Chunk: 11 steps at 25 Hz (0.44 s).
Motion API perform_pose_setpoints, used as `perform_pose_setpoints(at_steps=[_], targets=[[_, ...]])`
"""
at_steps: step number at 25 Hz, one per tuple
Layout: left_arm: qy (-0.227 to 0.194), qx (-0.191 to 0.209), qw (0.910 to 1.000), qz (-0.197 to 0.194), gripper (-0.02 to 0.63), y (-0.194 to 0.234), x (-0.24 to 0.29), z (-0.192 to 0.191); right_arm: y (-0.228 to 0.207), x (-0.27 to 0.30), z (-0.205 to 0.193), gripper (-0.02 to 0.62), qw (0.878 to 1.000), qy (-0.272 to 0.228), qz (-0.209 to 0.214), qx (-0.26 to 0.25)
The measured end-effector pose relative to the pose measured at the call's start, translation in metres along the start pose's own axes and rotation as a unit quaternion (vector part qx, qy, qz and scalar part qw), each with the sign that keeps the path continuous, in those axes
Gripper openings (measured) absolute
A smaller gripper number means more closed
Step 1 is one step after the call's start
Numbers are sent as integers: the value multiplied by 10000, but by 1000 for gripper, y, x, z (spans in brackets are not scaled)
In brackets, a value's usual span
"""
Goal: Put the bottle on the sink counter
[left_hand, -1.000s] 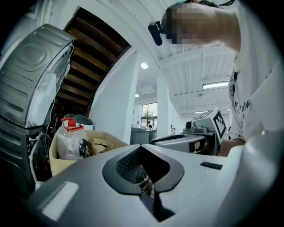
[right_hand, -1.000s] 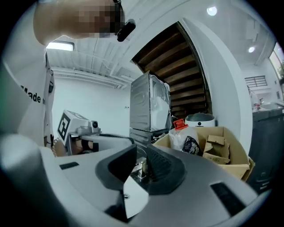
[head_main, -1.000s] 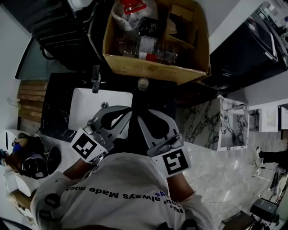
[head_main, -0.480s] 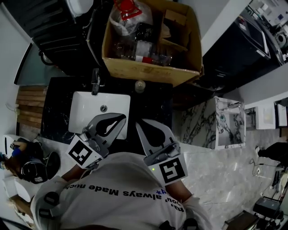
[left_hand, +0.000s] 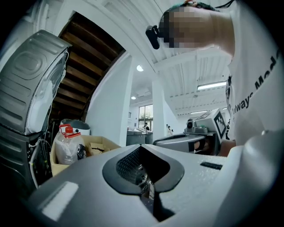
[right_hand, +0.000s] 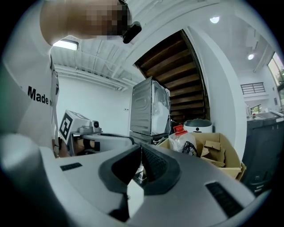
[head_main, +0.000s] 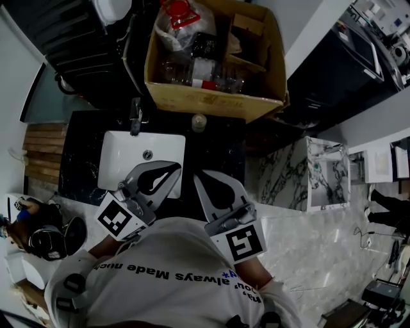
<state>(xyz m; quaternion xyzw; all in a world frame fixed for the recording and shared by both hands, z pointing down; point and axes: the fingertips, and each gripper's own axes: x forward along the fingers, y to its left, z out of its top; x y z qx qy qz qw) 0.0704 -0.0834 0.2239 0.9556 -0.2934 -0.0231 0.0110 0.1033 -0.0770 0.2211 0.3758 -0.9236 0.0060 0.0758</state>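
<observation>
A small bottle (head_main: 199, 122) stands upright on the black sink counter (head_main: 218, 150), just right of the white basin (head_main: 128, 157) and in front of the cardboard box. My left gripper (head_main: 174, 168) and right gripper (head_main: 197, 177) are held side by side near my chest, above the counter's near edge and well short of the bottle. Both are shut with nothing between the jaws. In the left gripper view the left gripper (left_hand: 141, 146) shows closed tips, and the right gripper (right_hand: 141, 149) looks the same in its own view.
A cardboard box (head_main: 214, 96) behind the counter holds several bottles and a bagged jug with a red cap (head_main: 182, 16). A faucet (head_main: 136, 114) stands behind the basin. A marble-patterned cabinet (head_main: 301, 176) is at the right, and a washing machine (right_hand: 151, 108) is beyond.
Both grippers have drawn back a little toward my body, away from the bottle on the counter. The bottle stays in place.
</observation>
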Motion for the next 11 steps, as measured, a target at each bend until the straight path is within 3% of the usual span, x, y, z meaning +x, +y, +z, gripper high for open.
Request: perform_pose_setpoints(at_steps=[4, 11], targets=[[-135, 23, 9999, -54, 3, -1, 2, 4, -1, 1, -2, 14, 10000, 63, -2, -13], [33, 23, 9999, -103, 3, 0, 1, -2, -4, 3, -4, 14, 10000, 25, -47, 18]])
